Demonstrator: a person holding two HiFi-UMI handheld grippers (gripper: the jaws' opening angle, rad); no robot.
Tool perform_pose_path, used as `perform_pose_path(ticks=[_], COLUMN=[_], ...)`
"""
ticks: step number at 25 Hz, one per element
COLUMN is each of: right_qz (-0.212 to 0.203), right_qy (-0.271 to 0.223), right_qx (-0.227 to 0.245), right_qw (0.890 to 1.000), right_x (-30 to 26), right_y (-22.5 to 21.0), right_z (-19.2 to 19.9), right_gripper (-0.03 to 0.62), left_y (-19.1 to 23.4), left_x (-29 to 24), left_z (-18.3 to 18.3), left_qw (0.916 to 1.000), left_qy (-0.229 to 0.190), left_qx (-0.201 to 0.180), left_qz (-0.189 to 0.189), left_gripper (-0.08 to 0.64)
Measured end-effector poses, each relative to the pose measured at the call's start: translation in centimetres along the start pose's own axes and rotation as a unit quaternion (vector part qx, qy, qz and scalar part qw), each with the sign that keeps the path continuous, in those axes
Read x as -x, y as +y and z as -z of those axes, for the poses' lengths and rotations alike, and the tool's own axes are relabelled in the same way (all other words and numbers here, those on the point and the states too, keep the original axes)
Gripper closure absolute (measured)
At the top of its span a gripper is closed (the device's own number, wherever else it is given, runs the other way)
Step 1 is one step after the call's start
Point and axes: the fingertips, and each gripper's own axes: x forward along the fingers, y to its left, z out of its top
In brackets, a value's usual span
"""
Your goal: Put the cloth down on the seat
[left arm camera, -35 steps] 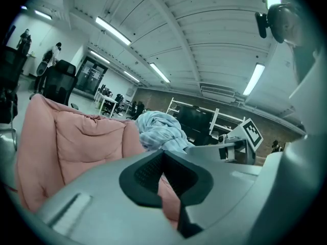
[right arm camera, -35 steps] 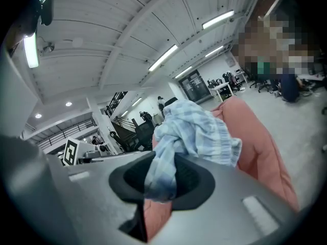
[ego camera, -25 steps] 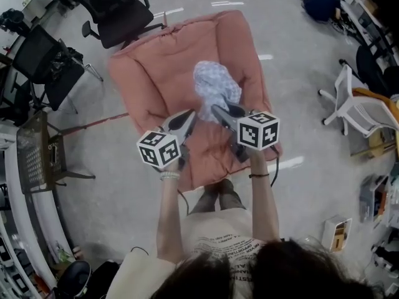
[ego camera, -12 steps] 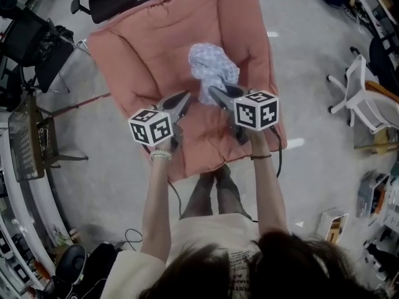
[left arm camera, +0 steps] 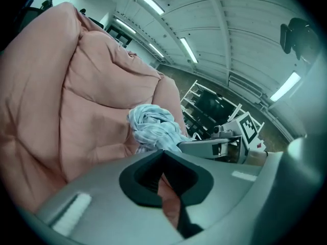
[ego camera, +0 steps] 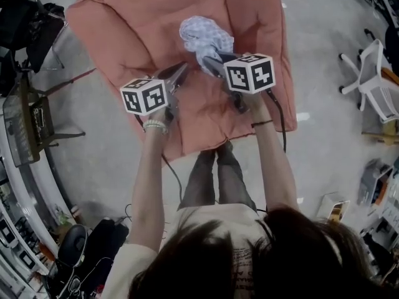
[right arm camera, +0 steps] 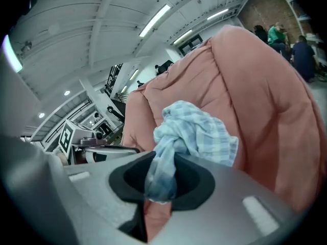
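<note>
Nearest the head camera, the person's two forearms reach forward and down, each hand holding a gripper topped by a cube with square markers. The left gripper (ego camera: 179, 71) sits just beside the right one, and in the left gripper view (left arm camera: 163, 155) its jaws meet at the tips with nothing between them, only pink padding showing past them. The right gripper (ego camera: 209, 63) is clamped on a twisted strand of the cloth (ego camera: 204, 35); in the right gripper view (right arm camera: 163, 162) that strand runs down between the jaws while the rest of the pale blue checked fabric (right arm camera: 196, 130) bunches loosely just beyond the tips. From the left gripper view the cloth (left arm camera: 151, 126) appears as a crumpled knot in front of the seat (left arm camera: 76, 96). The bundle is over the middle of the pink cushioned seat (ego camera: 124, 23), though whether it touches the padding cannot be told. Beyond lie the grey floor (ego camera: 112, 167) and a white chair (ego camera: 380, 80) at the right
</note>
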Motion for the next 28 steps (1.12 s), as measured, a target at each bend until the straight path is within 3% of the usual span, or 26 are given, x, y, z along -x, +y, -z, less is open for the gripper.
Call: perform_pose_path(ticks=[14, 28], right_qz=[0.010, 0.054], right_qy=[0.052, 0.128], right_qx=[-0.032, -0.046], right_qw=[0.998, 0.989], right_x=[-4.0, -7.3], right_y=[-4.2, -8.0], right_z=[4.8, 10.0], right_gripper=[0.503, 0.502], left_y=[3.1, 4.5], left_x=[-2.8, -5.4], left_z=[3.6, 8.8], left_qw=[0.9996, 0.9960], left_qy=[0.018, 0.037], left_qx=[0.020, 0.081], left_qz=[-0.008, 0.006], left_gripper=[0.568, 0.568])
